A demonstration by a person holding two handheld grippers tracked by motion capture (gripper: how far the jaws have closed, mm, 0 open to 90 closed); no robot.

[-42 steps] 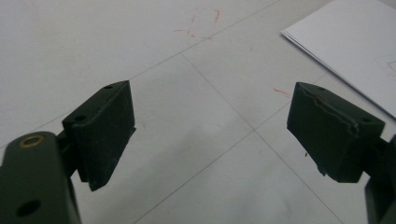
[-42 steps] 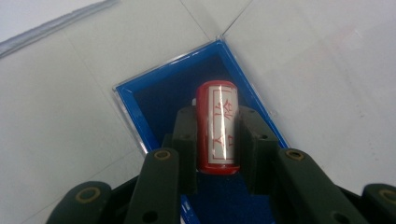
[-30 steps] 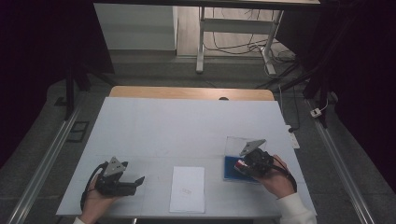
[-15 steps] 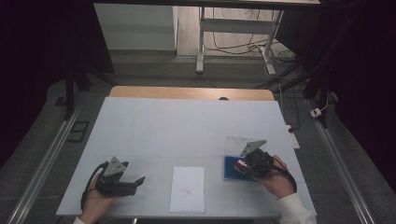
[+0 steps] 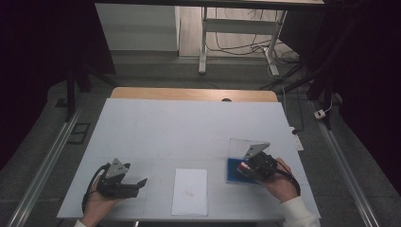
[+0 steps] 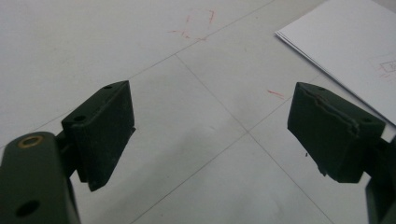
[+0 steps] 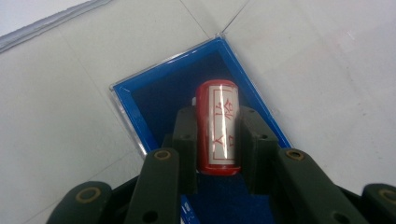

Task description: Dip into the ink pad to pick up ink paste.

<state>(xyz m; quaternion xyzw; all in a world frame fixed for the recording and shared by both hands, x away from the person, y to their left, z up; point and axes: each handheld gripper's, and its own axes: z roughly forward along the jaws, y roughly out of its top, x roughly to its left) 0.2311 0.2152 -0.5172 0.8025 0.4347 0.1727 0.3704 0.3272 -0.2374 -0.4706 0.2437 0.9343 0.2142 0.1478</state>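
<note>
1. Right gripper (image 7: 218, 140): jaws drawn in tight on a red cylindrical stamp with a white label bearing red characters (image 7: 218, 128), pads pressed to both its sides. The stamp is held over a shallow blue felt-lined box with a clear plastic rim (image 7: 154, 102).
2. Left gripper (image 6: 210, 135): jaws spread wide, nothing between them; bare table below.
3. High view: right gripper (image 5: 246, 166) sits at the near right over the blue box (image 5: 232, 170); left gripper (image 5: 138, 184) at the near left, well apart.
4. A white sheet of paper with a small red mark (image 5: 190, 190) lies between them near the front edge.
5. Surface: pale grey-white tabletop (image 5: 189, 127) with thin seam lines and faint red scribbles (image 6: 194, 25); wooden strip (image 5: 189, 93) along the far edge.
6. Room: dim, grey floor (image 5: 156, 71), a metal frame leg (image 5: 203, 42) and loose cables (image 5: 246, 45) beyond the table.
</note>
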